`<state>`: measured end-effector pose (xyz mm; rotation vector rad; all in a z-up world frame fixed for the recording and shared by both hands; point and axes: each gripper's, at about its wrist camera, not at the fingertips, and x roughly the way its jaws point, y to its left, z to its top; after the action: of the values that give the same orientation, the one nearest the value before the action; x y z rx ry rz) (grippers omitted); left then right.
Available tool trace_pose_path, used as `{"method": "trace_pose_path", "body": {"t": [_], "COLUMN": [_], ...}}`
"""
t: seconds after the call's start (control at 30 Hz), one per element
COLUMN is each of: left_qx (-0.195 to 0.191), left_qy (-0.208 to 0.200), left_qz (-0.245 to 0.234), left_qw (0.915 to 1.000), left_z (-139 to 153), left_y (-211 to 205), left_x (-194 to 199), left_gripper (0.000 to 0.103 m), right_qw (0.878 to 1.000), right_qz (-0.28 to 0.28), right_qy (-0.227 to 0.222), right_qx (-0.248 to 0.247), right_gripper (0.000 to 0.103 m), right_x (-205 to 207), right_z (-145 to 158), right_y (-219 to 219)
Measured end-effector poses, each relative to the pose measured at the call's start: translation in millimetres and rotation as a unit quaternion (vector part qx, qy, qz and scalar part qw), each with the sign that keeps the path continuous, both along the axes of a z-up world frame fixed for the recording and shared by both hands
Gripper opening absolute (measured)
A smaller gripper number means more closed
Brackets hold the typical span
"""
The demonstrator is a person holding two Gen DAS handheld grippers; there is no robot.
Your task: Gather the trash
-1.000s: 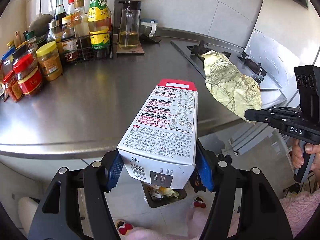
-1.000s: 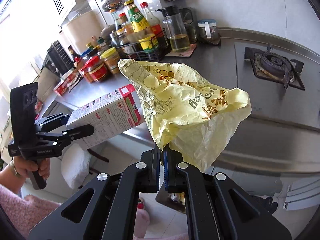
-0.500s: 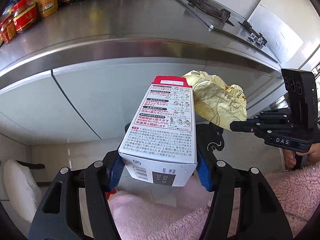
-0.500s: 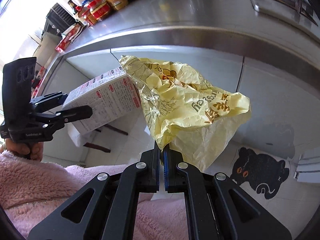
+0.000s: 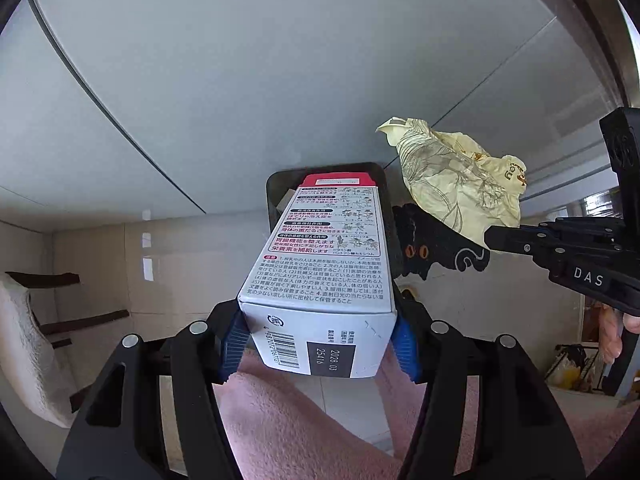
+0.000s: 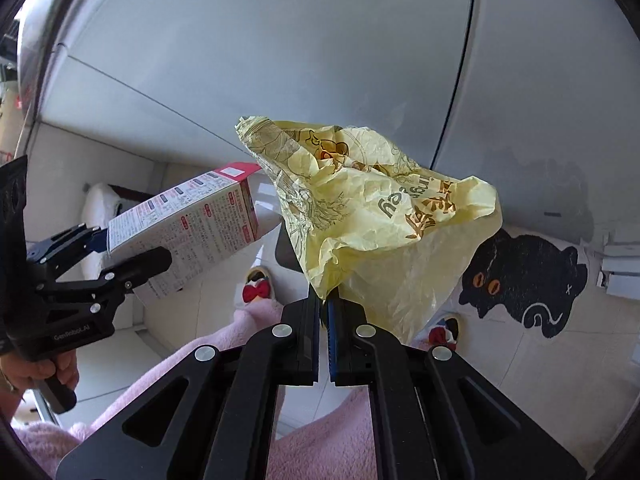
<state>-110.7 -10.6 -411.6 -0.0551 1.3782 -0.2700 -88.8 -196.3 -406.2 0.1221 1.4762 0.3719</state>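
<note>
The left gripper (image 5: 318,346) is clamped across the near end of a white medicine carton (image 5: 324,256), its blue pads pressed on both side walls. The right gripper (image 6: 324,308) is pinched tight on a bottom corner of a crumpled yellow plastic bag (image 6: 372,208). Both pieces of trash hang over the floor in front of grey cabinet doors (image 5: 248,60), with a dark bin (image 5: 276,196) showing behind the carton's red-capped far end.

The likely trouble is a missed drop. The carton hides most of the bin's mouth in the left view, so letting go without checking could tip it onto the rim or the tiles. The bag sits at about 2 o'clock from the carton, near the black cat mat (image 6: 524,276), and seems off to one side of the bin; being light and billowy, it could drift or cling to the pads.

The carton is stiff, undented, densely printed, with a barcode on its end. The bag is thin, creased and faintly translucent.
</note>
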Motion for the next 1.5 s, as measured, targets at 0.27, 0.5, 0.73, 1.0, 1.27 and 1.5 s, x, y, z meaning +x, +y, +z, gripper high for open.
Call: {"method": "trace_pose_path", "body": {"t": [0.27,0.5,0.73,1.0,1.27,1.5], "left_qx": [0.01,0.008,-0.011,-0.027,-0.025,-0.031], "left_qy": [0.014,0.034,0.057,0.057,0.041,0.024], "left_qz": [0.016,0.016,0.002,0.004,0.013,0.015], "left_qw": [0.9997,0.9993,0.9983,0.998,0.9988,0.9991], "left_z": [-56,-88,-108,-99,-76,-35], "left_y": [0,-2,-11,-5,-2,1], "left_x": [12,18,26,35,36,24], "left_gripper": [0.057,0.058,0.059,0.079,0.09,0.093], "right_qw": [0.996,0.987,0.979,0.977,0.979,0.982], "right_qz": [-0.083,-0.131,-0.166,-0.181,-0.182,-0.175], "right_qy": [0.034,0.091,0.108,0.087,0.076,0.058], "right_qx": [0.021,0.029,0.049,0.069,0.06,0.042], "right_gripper": [0.005,0.005,0.009,0.069,0.076,0.084], "right_x": [29,37,49,63,66,54], "right_z": [-51,-90,-104,-91,-76,-39], "right_y": [-2,8,10,12,7,-6]}}
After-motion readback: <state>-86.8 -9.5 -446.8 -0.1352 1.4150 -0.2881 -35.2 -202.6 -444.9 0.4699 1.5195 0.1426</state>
